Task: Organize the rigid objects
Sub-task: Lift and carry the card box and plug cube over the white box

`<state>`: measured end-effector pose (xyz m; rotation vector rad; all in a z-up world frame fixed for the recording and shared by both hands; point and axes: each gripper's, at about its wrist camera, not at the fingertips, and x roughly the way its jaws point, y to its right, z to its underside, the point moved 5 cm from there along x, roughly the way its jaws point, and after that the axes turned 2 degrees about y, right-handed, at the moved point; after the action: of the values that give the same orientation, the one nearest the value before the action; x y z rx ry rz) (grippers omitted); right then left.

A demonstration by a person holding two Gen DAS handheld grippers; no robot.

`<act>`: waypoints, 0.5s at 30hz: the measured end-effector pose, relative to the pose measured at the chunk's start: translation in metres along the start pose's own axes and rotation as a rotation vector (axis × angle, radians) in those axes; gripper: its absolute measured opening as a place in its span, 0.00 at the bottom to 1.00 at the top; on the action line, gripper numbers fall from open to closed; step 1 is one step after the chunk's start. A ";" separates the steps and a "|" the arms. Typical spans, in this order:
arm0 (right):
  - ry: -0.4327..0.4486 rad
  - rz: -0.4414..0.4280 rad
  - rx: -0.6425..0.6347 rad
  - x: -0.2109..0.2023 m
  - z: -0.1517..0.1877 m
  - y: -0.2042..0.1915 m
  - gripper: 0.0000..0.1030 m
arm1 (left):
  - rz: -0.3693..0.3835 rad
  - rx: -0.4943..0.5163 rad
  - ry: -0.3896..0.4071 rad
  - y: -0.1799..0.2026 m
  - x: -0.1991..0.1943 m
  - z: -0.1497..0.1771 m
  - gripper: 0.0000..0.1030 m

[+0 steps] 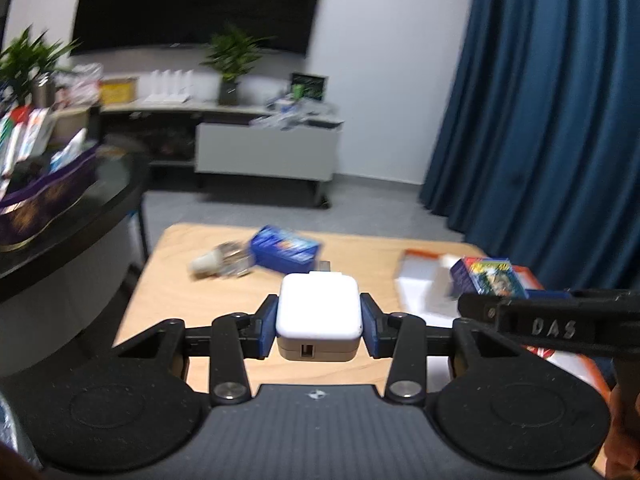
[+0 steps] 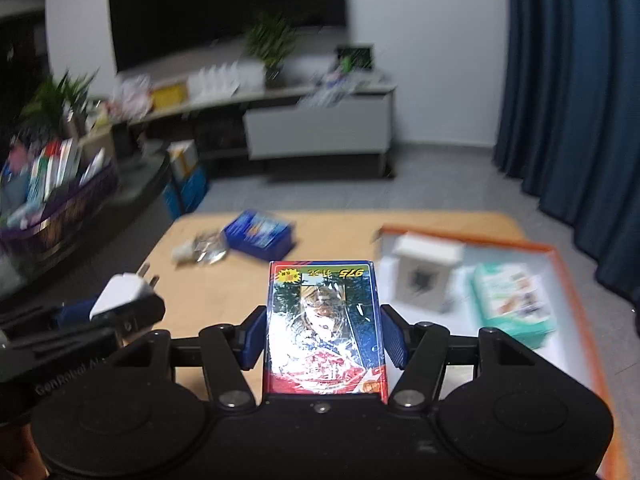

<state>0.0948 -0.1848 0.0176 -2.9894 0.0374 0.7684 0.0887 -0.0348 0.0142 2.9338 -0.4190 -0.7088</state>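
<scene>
A white charger [image 1: 319, 312] is clamped between the blue pads of the left gripper [image 1: 319, 320], prongs pointing forward and away, USB port facing back toward the camera. The jaws are drawn narrow on it, and it is carried clear of the wooden table [image 1: 360, 248]. In the right gripper [image 2: 325, 332] a card box [image 2: 325, 320] is held at a middling width, its long axis running straight ahead along the fingers, printed face up.

The orange-rimmed tray [image 2: 560, 256] is seen ahead and to the right of both loads. A white box [image 2: 426, 276] and a pale green pack [image 2: 514, 304] are already lying inside it. From the right wrist view the tray is judged nearer to the right hand, so the card box looks likely to be placed first, with free floor between the white box and the near rim.

Ahead and to the left, a blue box [image 1: 284, 250] and a clear-wrapped item [image 1: 224, 264] are left on the table, just beside each other. What the wrapped item is cannot be told through the blur.
</scene>
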 end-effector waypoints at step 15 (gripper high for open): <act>0.139 0.142 0.162 -0.084 -0.027 0.138 0.69 | 0.219 0.091 0.047 0.137 0.013 -0.045 0.41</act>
<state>0.0293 -0.3235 0.0752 -2.9027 0.3054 0.5387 0.0872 -0.1681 0.0696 2.9172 -0.7726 -0.6053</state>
